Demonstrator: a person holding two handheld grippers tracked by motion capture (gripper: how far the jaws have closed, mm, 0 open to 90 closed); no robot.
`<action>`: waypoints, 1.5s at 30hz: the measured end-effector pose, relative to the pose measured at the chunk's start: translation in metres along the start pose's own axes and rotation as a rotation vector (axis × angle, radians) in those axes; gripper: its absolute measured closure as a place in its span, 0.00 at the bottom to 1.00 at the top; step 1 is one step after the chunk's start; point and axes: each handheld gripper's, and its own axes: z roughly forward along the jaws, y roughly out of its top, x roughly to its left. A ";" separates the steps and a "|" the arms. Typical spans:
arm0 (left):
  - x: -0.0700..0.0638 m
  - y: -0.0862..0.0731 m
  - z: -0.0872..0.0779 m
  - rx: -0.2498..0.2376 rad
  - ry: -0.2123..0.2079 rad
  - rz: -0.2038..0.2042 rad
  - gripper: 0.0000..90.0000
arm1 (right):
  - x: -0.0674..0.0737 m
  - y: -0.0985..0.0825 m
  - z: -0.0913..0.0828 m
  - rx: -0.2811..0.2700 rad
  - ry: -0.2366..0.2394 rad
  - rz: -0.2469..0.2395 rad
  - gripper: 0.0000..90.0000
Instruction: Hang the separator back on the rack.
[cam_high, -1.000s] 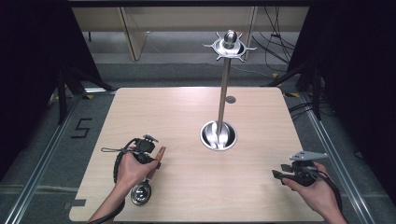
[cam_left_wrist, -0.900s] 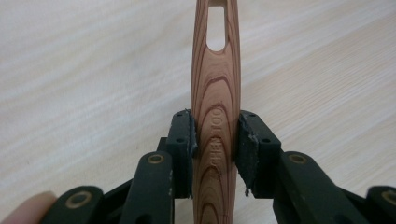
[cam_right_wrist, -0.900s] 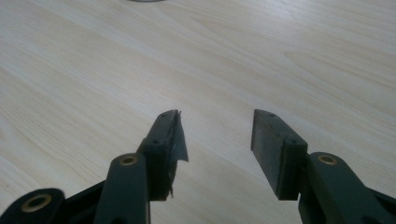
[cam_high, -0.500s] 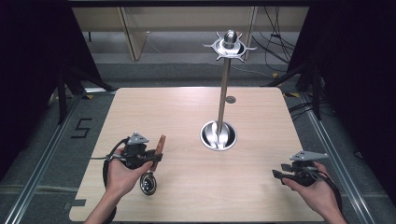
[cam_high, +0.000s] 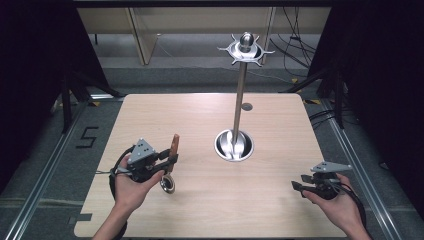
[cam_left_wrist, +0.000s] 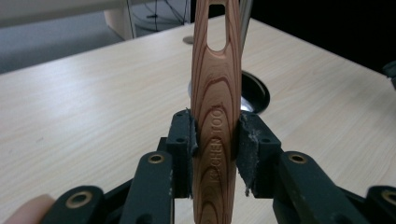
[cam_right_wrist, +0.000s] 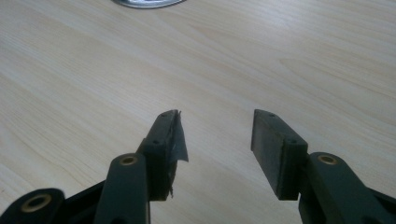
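Left gripper clamps the wooden handle of a ladle held above the table; right gripper rests apart, jaws spread, empty.

Setting: a lab recording bay, not a home or kitchen. A bare light-wood table stands on grey floor, flanked on both sides by black curtains. Metal rails run along the floor beside the table, and a "5" is marked in tape at the left. Loose cables lie on the floor behind. A plain wooden bench stands at the back. The only item set on the table is a metal stand, placed like a test fixture.
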 end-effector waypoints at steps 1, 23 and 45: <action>0.000 0.000 0.000 0.000 0.000 0.000 0.75 | 0.000 0.000 0.000 0.000 0.000 0.000 0.58; -0.013 0.023 -0.012 -0.176 0.018 0.047 0.75 | 0.000 0.002 -0.001 -0.044 -0.013 0.020 0.58; -0.024 0.052 -0.012 -0.252 0.014 0.052 0.75 | -0.003 0.002 -0.001 -0.068 -0.028 -0.020 0.58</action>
